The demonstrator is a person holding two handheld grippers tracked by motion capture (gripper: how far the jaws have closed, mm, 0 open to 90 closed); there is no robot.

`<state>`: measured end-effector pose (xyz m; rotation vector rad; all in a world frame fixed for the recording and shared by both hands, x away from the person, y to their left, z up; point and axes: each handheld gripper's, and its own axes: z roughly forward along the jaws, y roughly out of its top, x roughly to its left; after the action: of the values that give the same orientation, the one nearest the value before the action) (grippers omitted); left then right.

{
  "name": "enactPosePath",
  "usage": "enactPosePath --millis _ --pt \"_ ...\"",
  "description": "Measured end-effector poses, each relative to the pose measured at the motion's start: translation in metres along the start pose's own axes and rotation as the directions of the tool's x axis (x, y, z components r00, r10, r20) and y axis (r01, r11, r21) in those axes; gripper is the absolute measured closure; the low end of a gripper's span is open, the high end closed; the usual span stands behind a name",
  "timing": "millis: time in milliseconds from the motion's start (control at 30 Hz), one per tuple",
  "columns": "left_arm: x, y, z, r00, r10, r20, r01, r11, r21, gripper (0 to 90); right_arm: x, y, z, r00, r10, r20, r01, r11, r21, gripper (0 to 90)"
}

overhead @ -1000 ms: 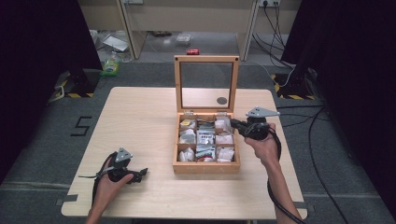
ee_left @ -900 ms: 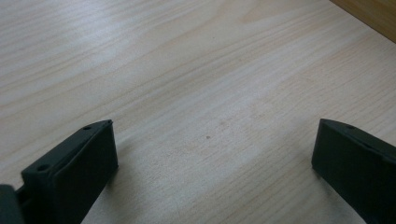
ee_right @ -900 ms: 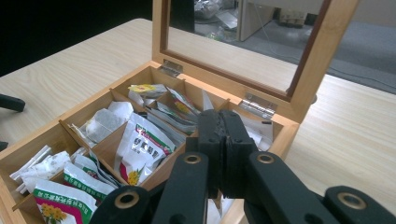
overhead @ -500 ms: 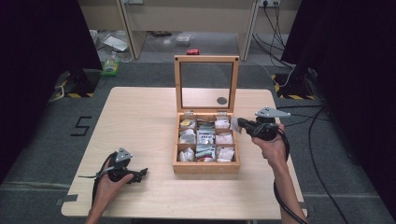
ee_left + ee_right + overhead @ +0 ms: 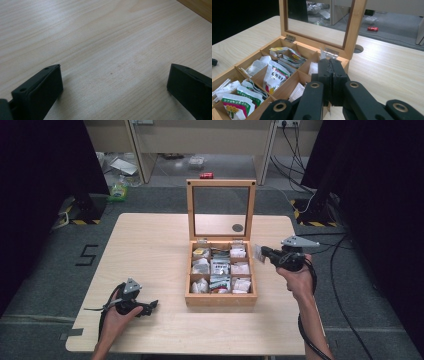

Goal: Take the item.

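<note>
Gripping a small clear packet (image 5: 258,252) between closed jaws, your right hand-held gripper (image 5: 262,253) hangs just beside the right wall of the open wooden box (image 5: 220,299), whose compartments hold more sachets (image 5: 219,267). Your left hand-held gripper (image 5: 153,305) rests on the worktop (image 5: 150,245), jaws spread wide with nothing between them.
</note>
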<state>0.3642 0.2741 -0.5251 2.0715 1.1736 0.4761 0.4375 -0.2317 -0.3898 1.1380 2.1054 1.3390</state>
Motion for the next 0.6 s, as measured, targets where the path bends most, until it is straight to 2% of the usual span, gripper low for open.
enactPosePath --millis 600 --pt "0.0 0.0 0.0 1.0 0.0 0.0 0.0 1.0 0.0 0.0 -0.015 -0.009 -0.008 0.999 0.03 0.034 -0.03 1.0 0.007 88.7"
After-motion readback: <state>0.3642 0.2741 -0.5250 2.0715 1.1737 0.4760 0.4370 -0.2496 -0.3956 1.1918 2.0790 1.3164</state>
